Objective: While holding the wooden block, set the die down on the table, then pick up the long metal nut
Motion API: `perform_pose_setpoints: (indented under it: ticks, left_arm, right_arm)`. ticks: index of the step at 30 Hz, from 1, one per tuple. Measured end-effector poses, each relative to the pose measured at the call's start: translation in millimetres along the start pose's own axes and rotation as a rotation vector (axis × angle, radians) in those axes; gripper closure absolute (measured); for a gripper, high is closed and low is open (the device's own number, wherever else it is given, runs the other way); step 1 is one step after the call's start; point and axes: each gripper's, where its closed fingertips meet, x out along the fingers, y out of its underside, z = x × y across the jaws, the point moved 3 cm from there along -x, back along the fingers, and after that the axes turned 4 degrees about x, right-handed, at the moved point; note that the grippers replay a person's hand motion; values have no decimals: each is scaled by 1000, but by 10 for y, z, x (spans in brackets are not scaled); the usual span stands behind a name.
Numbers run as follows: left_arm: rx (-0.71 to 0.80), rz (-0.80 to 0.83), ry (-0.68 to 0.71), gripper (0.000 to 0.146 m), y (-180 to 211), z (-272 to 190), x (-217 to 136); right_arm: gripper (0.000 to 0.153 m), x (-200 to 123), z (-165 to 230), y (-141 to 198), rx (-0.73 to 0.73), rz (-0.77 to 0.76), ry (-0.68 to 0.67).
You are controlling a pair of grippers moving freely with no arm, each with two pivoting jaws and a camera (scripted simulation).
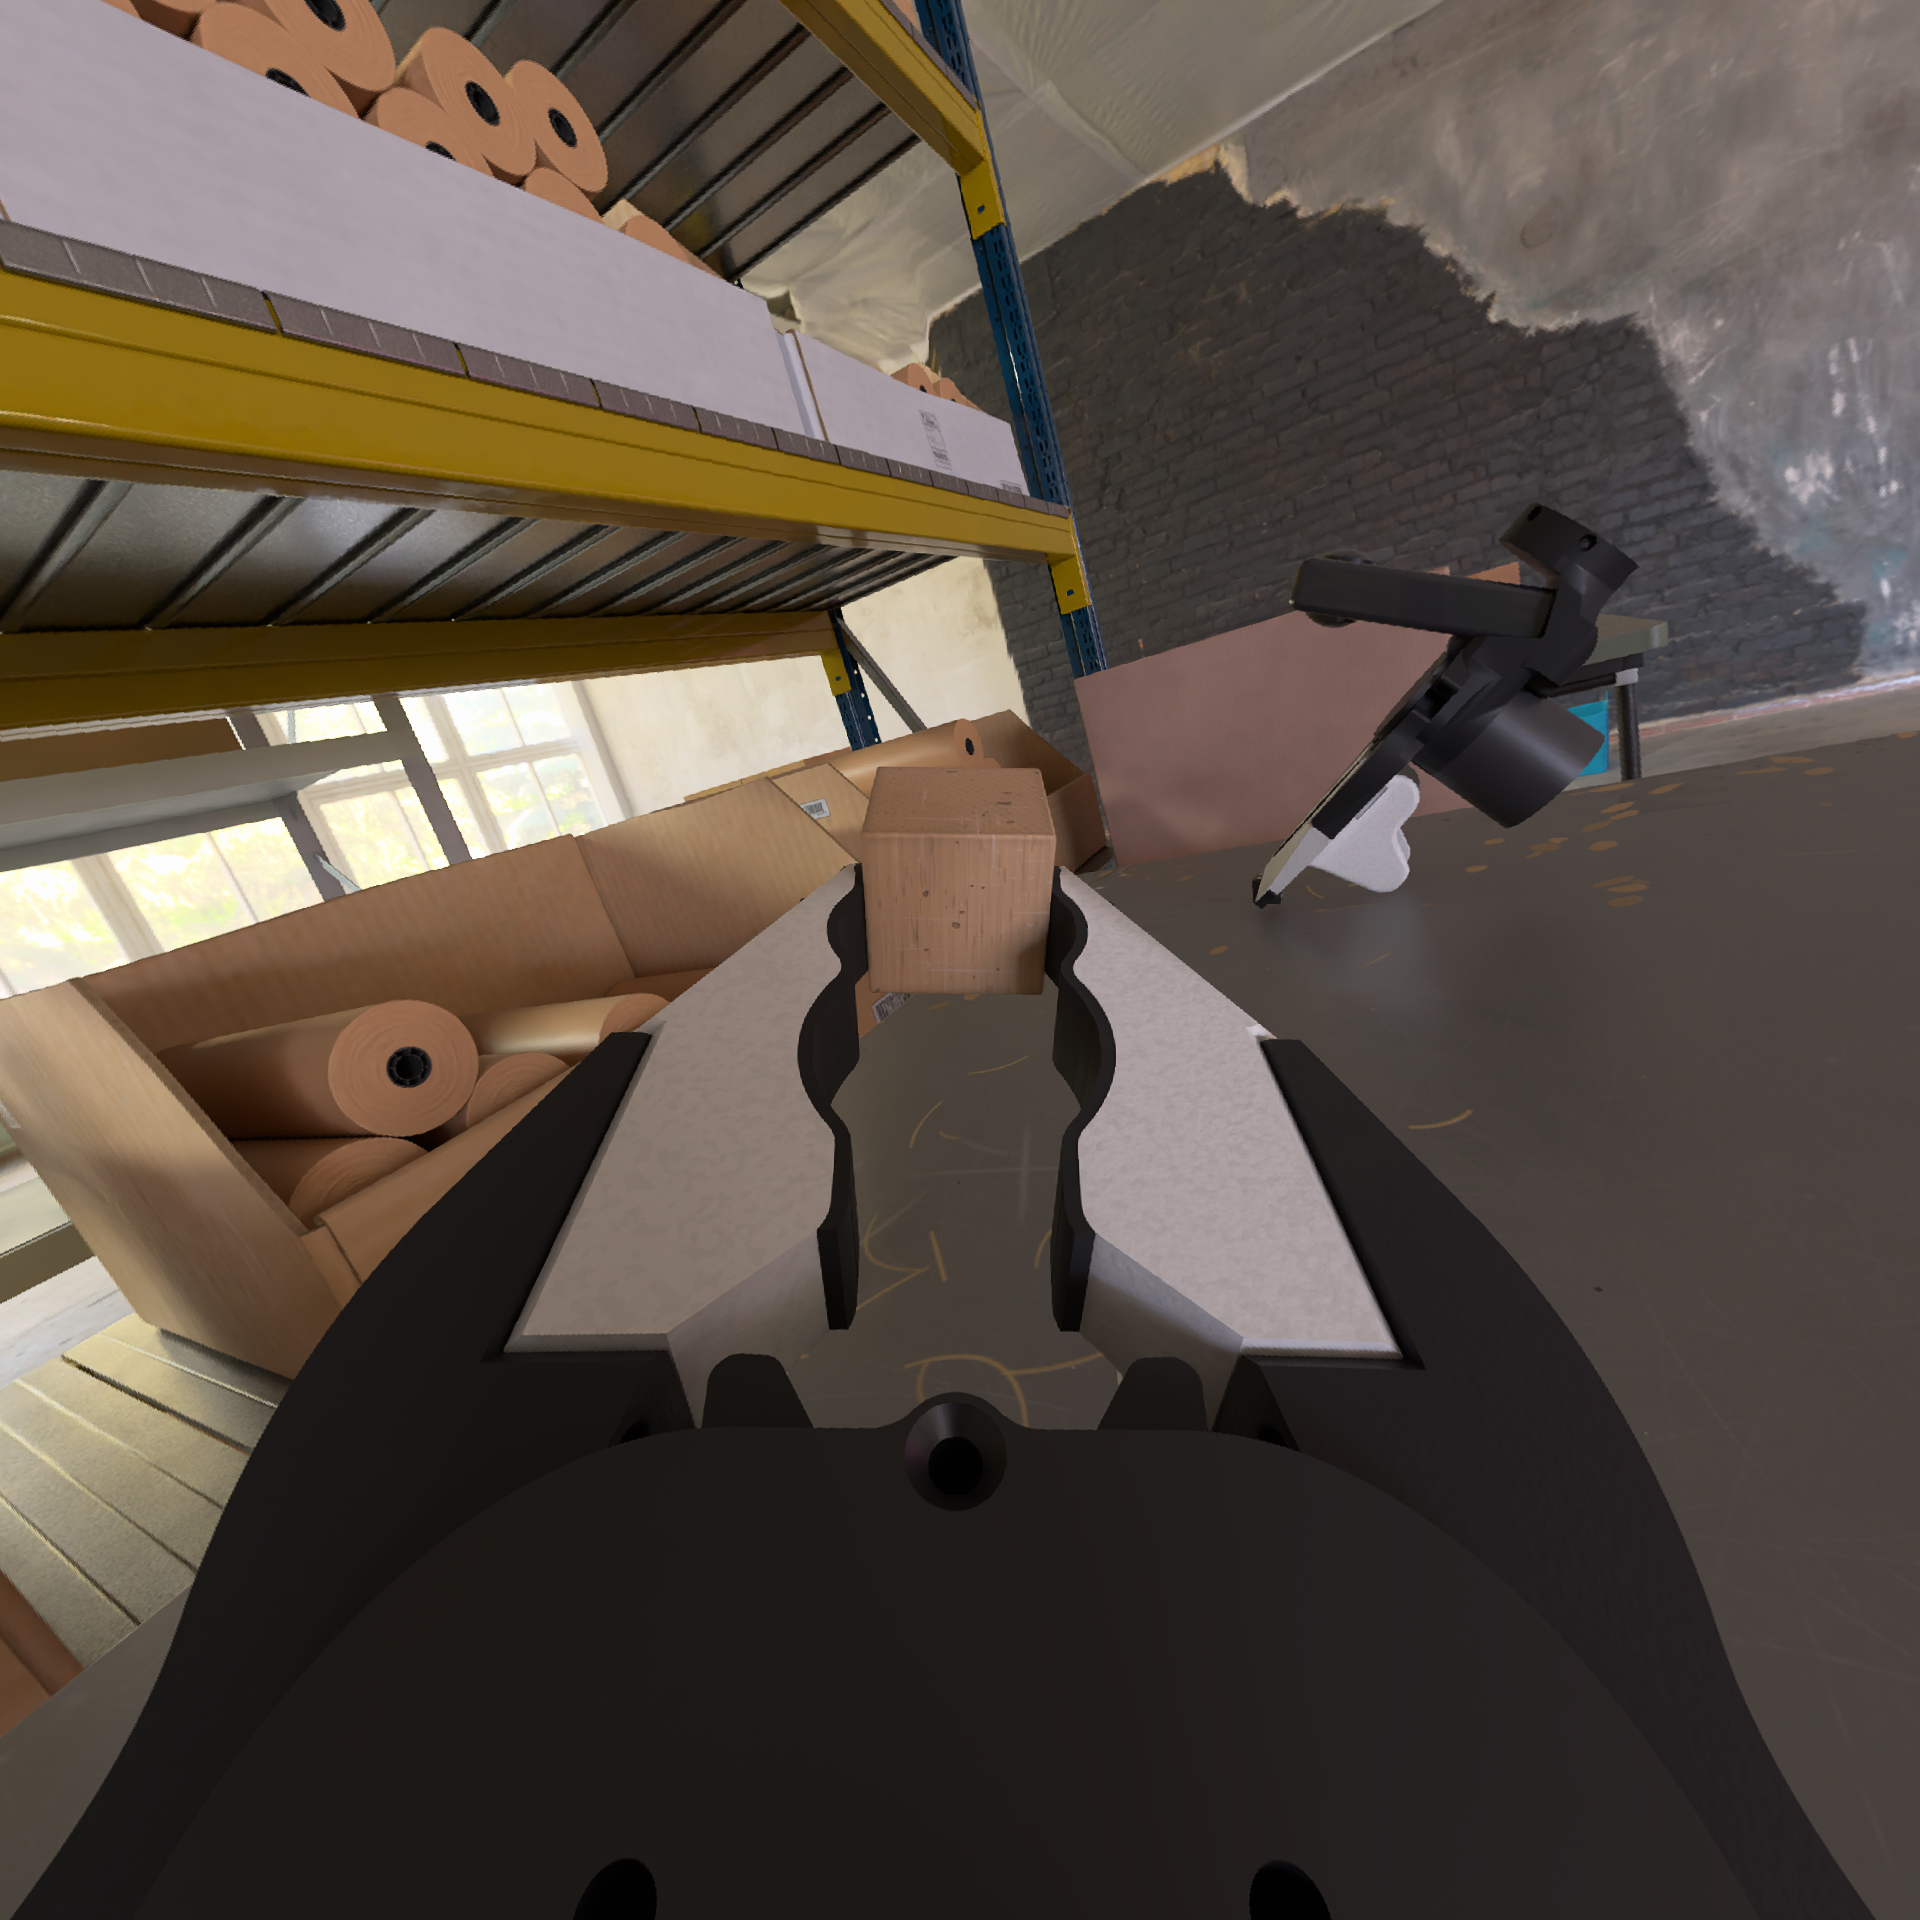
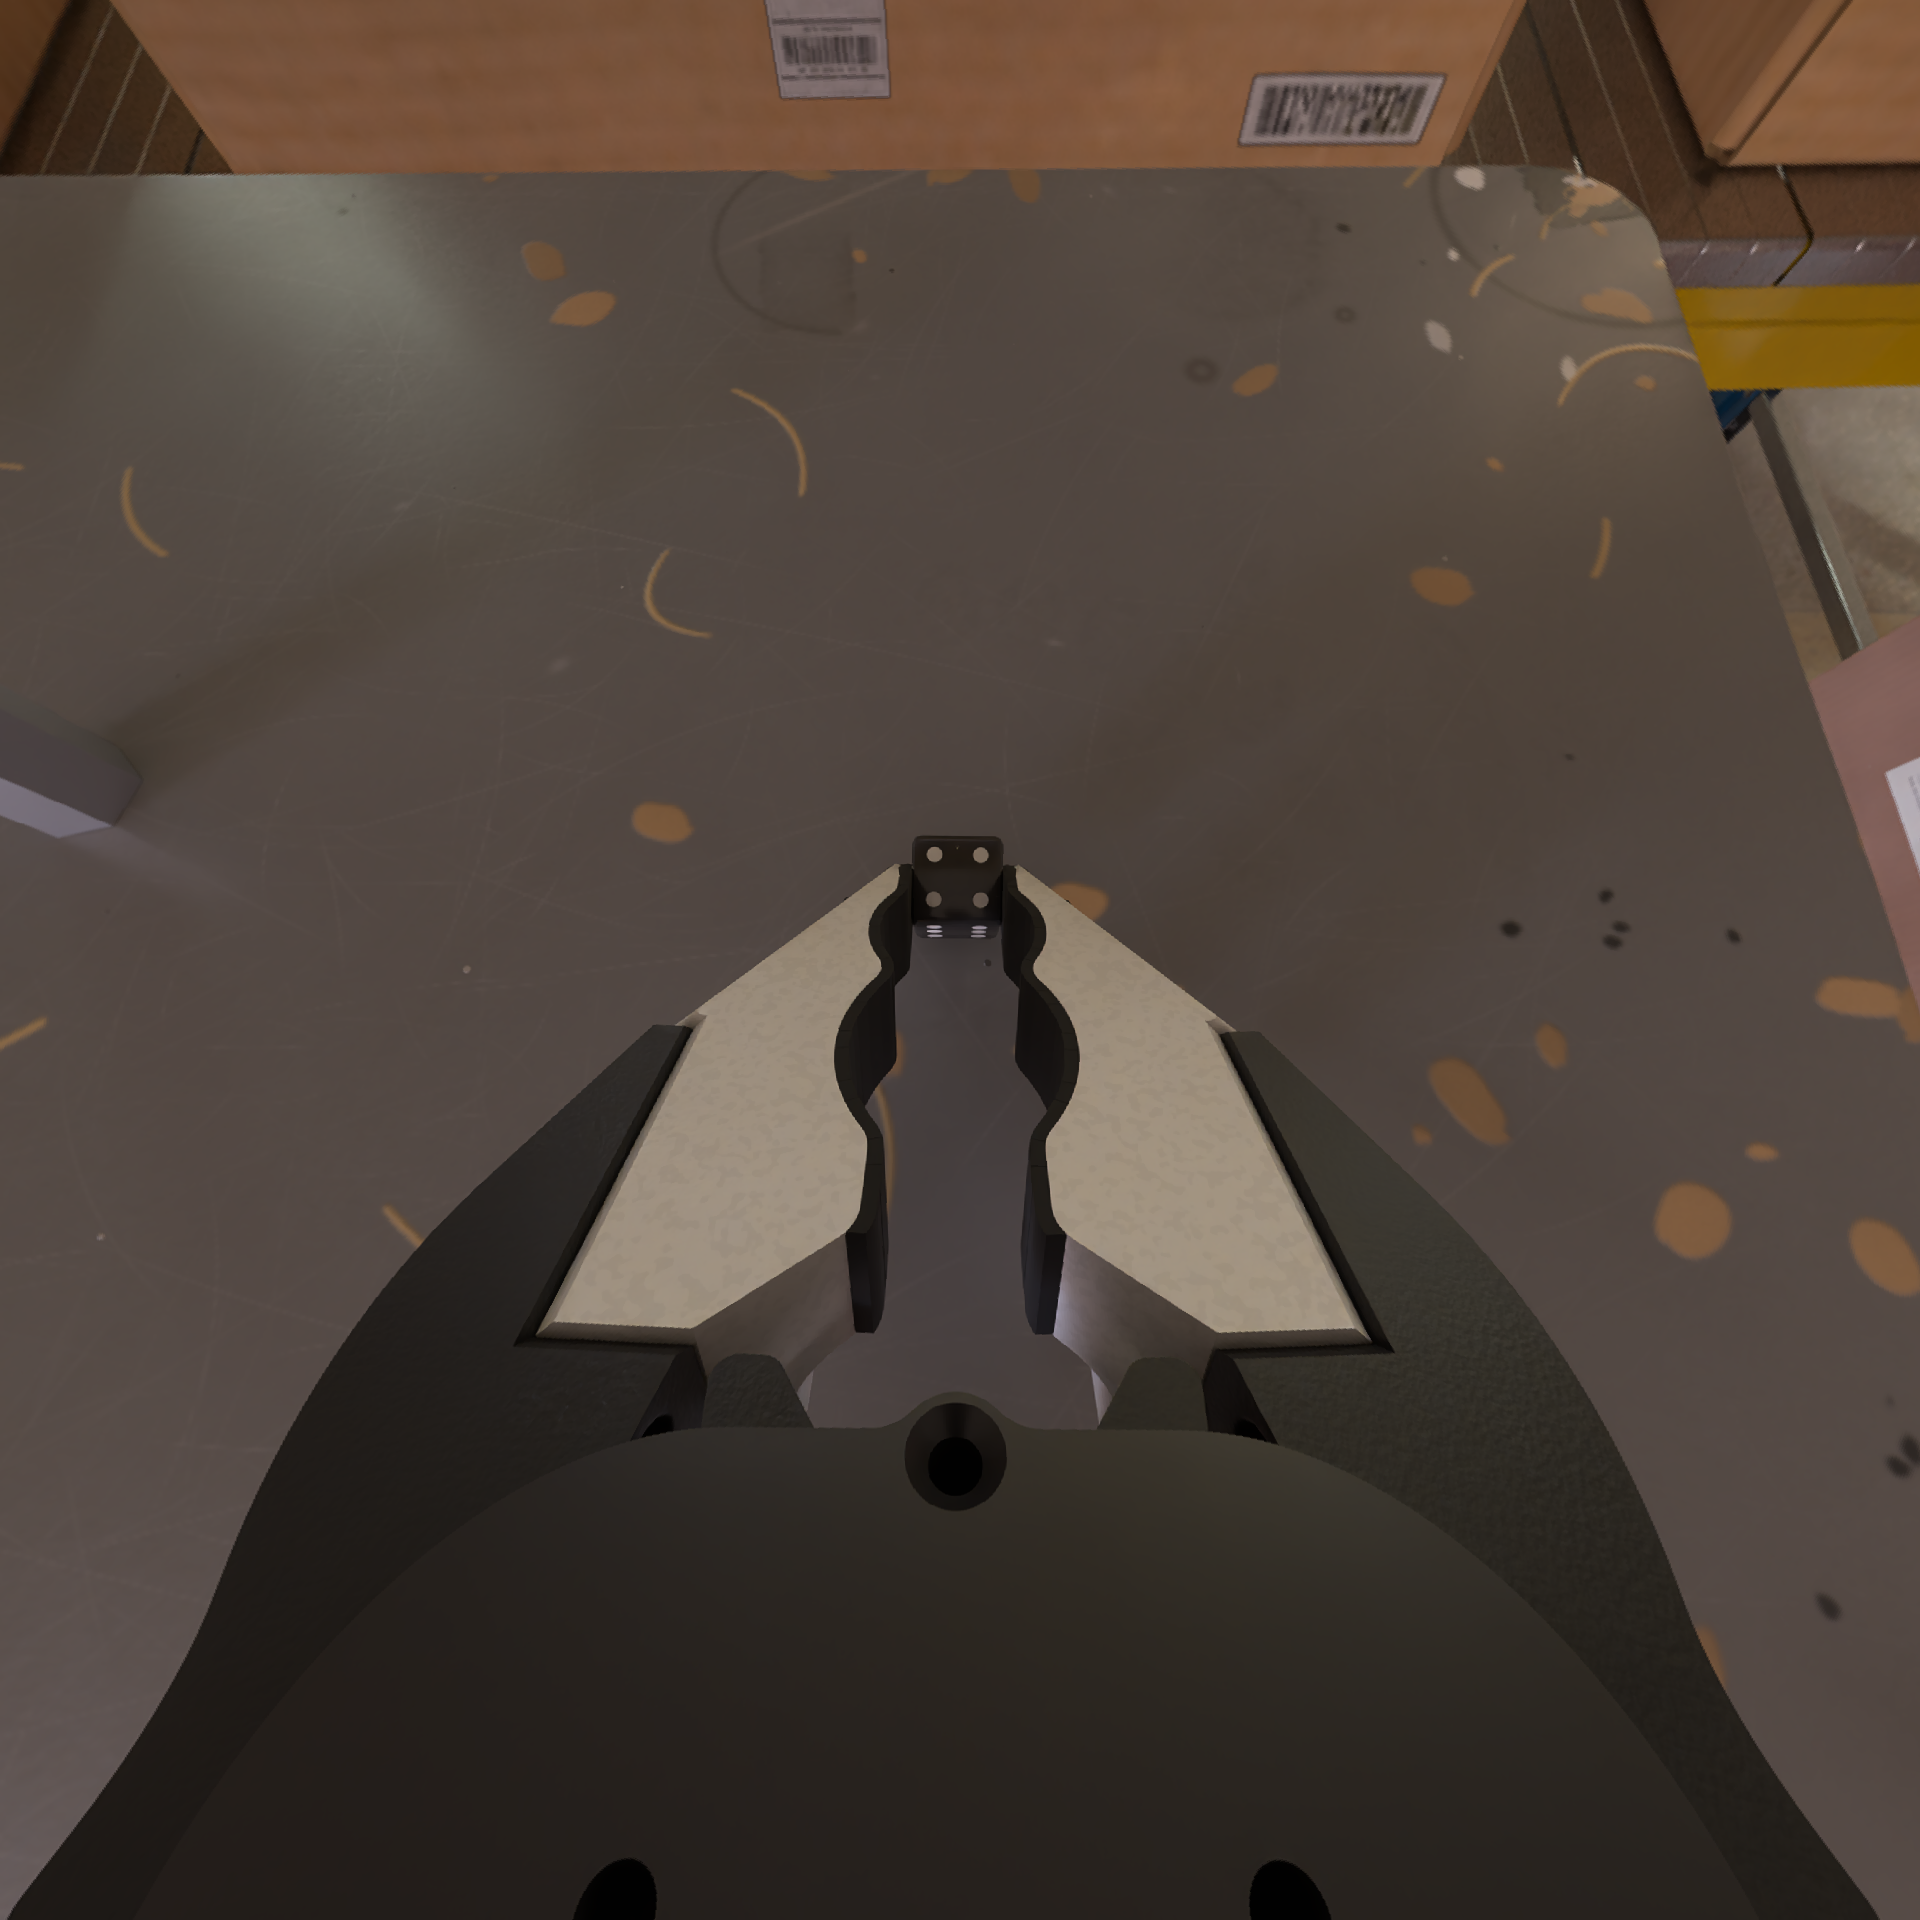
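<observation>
My left gripper point(image 1: 954, 914) is shut on a light wooden block point(image 1: 954, 883), held at the fingertips above the dark table point(image 1: 1558, 1143). My right gripper point(image 2: 957, 902) is shut on a small black die point(image 2: 957, 891) with pale pips, held at the fingertips close over the table point(image 2: 935, 520). The right gripper also shows in the left wrist view point(image 1: 1273, 891), tilted down with its tips at the table top. The long metal nut is not in view.
A white object point(image 1: 1382, 842) lies on the table next to the right gripper; a pale grey slab point(image 2: 62, 779) shows at the left edge. Cardboard boxes point(image 2: 831, 83) stand beyond the table's far edge. Yellow shelving point(image 1: 416, 436) with paper rolls rises to the left.
</observation>
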Motion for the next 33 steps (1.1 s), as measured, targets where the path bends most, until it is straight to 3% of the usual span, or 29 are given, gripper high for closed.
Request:
perform_pose_setpoints:
  ticks: [21, 30, 33]
  left_arm:
    - [7, -2, 16, 113, -10, -25, 2]
    - [13, -3, 23, 113, -11, -36, 4]
    - [11, -2, 24, 113, -10, -36, 5]
  right_arm:
    - [137, -69, 256, 69, 186, 172, -131]
    - [136, -28, 140, 21, 247, 101, -66]
    - [126, -14, 150, 6, 235, 97, -66]
